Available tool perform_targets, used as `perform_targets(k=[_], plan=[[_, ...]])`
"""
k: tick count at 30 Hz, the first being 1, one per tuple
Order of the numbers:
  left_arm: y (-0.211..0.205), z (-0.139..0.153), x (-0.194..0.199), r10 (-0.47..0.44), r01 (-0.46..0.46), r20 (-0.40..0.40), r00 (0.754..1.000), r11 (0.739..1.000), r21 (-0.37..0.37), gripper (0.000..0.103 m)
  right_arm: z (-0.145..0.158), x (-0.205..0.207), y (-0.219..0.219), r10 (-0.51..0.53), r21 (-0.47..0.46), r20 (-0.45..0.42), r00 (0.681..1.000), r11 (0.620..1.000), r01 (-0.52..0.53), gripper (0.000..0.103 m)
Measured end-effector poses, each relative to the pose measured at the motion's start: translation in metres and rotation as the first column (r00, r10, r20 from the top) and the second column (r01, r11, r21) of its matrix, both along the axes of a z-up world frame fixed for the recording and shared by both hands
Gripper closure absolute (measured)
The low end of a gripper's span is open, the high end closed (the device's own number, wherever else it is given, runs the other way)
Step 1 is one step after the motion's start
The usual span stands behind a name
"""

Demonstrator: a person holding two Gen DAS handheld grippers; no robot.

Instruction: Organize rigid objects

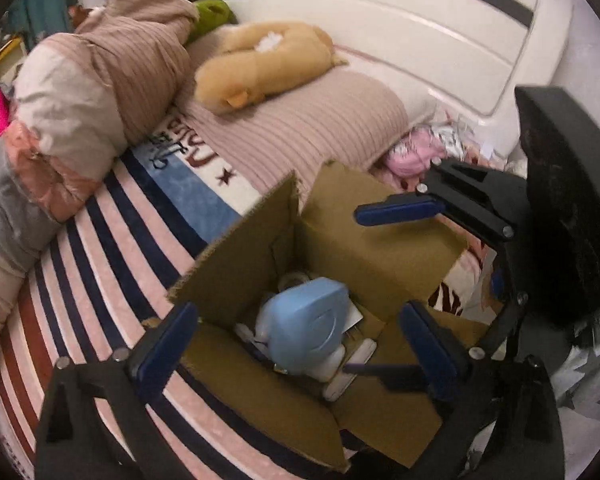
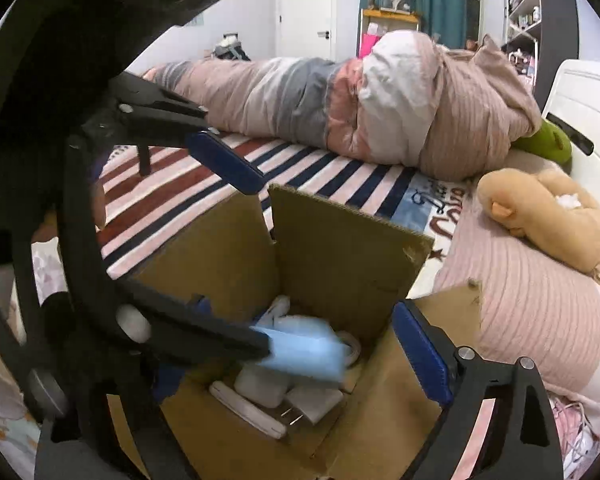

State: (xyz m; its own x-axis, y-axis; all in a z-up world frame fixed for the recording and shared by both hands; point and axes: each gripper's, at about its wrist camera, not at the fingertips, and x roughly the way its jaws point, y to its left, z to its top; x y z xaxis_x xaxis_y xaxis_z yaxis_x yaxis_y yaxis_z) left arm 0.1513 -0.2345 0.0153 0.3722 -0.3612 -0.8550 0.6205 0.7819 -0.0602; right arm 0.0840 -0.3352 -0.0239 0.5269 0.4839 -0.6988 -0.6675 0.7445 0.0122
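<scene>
Both grippers, left [image 1: 300, 344] and right [image 2: 332, 360], hang with jaws spread wide and empty over an open brown cardboard box [image 1: 364, 236] holding a pale-blue plastic case [image 1: 304, 332] among small white gadgets [image 2: 260, 390].

Stood open-topped on the striped blanket [image 1: 100, 248]: cardboard box [image 1: 340, 224], upright flaps [image 2: 340, 240] walling its mouth. Floor crowded with a light blue case [image 1: 304, 332] and white chargers [image 2: 260, 392]. Hemmed behind by rolled bedding [image 2: 380, 112], beside by a pillow [image 1: 300, 128] bearing a plush toy [image 1: 260, 64].
</scene>
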Motion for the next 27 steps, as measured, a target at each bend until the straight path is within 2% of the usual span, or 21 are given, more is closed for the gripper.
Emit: perform_targets(k=[5, 8, 10, 13, 17, 18, 19, 21, 24, 27], plan=[[0.033, 0.016, -0.005, 0.103, -0.098, 0.071, 0.992, 0.993, -0.065, 0.002, 0.005, 0.001, -0.004, -0.017, 0.02, 0.001, 1.0, 1.0, 0.017, 0.012], [0.057, 0.026, -0.016, 0.189, -0.176, 0.135, 0.973, 0.979, -0.107, 0.001, 0.007, -0.002, -0.003, -0.012, 0.017, 0.006, 1.0, 1.0, 0.012, 0.012], [0.076, 0.031, -0.027, 0.259, -0.235, 0.182, 0.949, 0.961, -0.142, 0.001, 0.01, -0.004, -0.001, -0.008, 0.02, 0.016, 1.0, 1.0, 0.008, 0.012], [0.101, 0.035, -0.045, 0.364, -0.324, 0.249, 0.898, 0.927, -0.188, 0.001, 0.018, -0.007, 0.0, -0.002, 0.051, 0.041, 0.999, 0.999, 0.0, 0.012], [0.129, 0.034, -0.065, 0.509, -0.455, 0.336, 0.793, 0.86, -0.229, 0.001, 0.034, -0.013, 0.001, 0.015, 0.109, 0.088, 0.996, 0.994, -0.025, 0.012], [0.136, 0.034, -0.071, 0.545, -0.483, 0.357, 0.759, 0.838, -0.252, 0.001, 0.038, -0.016, 0.002, 0.018, 0.122, 0.106, 0.994, 0.992, -0.031, 0.01], [0.142, 0.032, -0.073, 0.572, -0.506, 0.364, 0.735, 0.82, -0.268, 0.001, 0.041, -0.018, 0.003, 0.017, 0.131, 0.12, 0.993, 0.991, -0.033, 0.004], [0.153, 0.028, -0.076, 0.608, -0.539, 0.348, 0.714, 0.794, -0.283, 0.001, 0.047, -0.025, 0.004, 0.017, 0.165, 0.161, 0.987, 0.985, -0.044, 0.0], [0.163, 0.021, -0.082, 0.634, -0.566, 0.356, 0.687, 0.774, -0.285, 0.001, 0.053, -0.032, 0.007, 0.017, 0.215, 0.18, 0.984, 0.975, -0.056, 0.0], [0.172, 0.014, -0.087, 0.656, -0.588, 0.361, 0.663, 0.755, -0.29, 0.001, 0.053, -0.035, 0.011, -0.02, 0.211, 0.206, 0.978, 0.977, -0.025, 0.0]])
